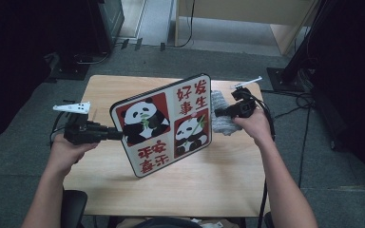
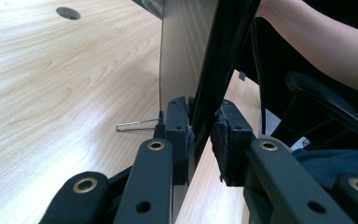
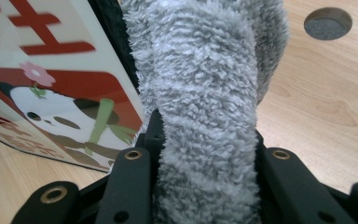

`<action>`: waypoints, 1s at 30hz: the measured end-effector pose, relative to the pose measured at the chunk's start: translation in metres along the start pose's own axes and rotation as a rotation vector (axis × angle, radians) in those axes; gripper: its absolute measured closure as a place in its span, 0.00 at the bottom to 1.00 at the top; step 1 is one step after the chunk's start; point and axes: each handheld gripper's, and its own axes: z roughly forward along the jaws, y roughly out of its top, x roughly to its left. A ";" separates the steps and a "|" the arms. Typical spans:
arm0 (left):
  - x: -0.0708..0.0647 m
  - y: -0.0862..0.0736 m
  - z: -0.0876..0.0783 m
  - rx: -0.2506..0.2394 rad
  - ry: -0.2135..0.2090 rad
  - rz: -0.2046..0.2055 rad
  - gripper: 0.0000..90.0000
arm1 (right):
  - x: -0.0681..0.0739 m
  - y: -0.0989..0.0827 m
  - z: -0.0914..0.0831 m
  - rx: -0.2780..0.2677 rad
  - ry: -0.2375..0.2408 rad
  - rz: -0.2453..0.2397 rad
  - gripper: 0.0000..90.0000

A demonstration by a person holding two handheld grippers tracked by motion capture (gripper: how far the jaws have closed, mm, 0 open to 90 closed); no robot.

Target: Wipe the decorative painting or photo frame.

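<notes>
Your left gripper pinches the panda board's edge, holding it tilted above the surface; your right gripper clamps a grey cloth against its far side.

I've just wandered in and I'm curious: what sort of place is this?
Probably a lab or office recording corner: a small light wooden table on grey carpet floor, black equipment stands with trailing cables, and a black office chair armrest.

A lab-like recording room: wooden table, grey carpet, black stands, floor cables.
</notes>
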 end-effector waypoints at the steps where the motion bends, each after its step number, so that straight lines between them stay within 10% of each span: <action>1: 0.000 0.000 0.000 0.000 -0.001 0.000 0.86 | -0.001 -0.001 0.001 -0.004 -0.002 -0.003 0.75; 30: 0.000 0.000 0.000 0.006 0.000 0.006 0.86 | -0.016 -0.047 0.036 -0.029 -0.011 0.010 0.75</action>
